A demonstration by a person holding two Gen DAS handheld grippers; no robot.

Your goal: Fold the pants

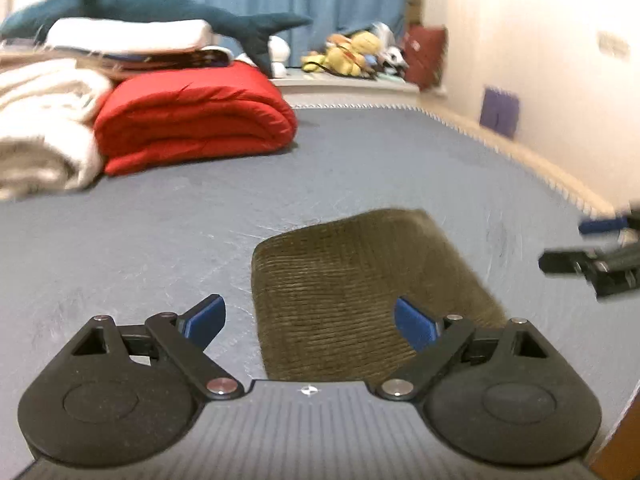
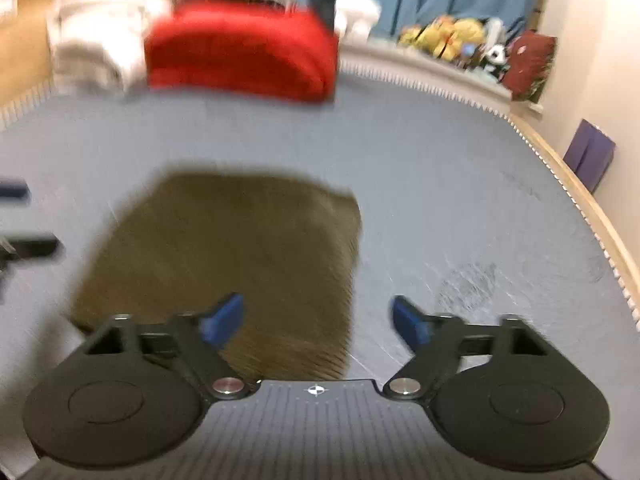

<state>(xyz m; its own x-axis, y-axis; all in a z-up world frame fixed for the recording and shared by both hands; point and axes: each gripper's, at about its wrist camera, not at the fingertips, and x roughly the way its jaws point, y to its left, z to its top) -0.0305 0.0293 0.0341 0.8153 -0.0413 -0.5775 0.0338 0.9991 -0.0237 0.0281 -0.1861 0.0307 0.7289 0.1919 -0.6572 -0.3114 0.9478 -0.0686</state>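
- I hold a hand-held gripper in each hand above a bed point(image 1: 160, 220) covered in a grey-blue sheet.
- My left hand-held gripper point(image 1: 308, 322) has its blue pads spread wide, with nothing between them.
- My right hand-held gripper point(image 2: 318, 322) is spread just as wide and is also empty; in the left view it shows only as a dark blur at the right edge.
- The pants point(image 1: 360, 280), olive-brown and ribbed like corduroy, lie on the sheet as one compact, roughly rectangular bundle, below and just ahead of both grippers, touched by neither.
- I judge the folding done or nearly done: the bundle looks flat and tidy, with no loose leg trailing. At most a last smoothing or setting aside may remain.
- The near edge of the pants is hidden behind the gripper bodies in both views, so I cannot tell how neat it is there.
- The right view is heavily blurred, so the layers cannot be counted.
- Far off sit a red folded quilt point(image 1: 192, 120), white blankets point(image 1: 44, 128) and a blue plush shark point(image 1: 160, 4).
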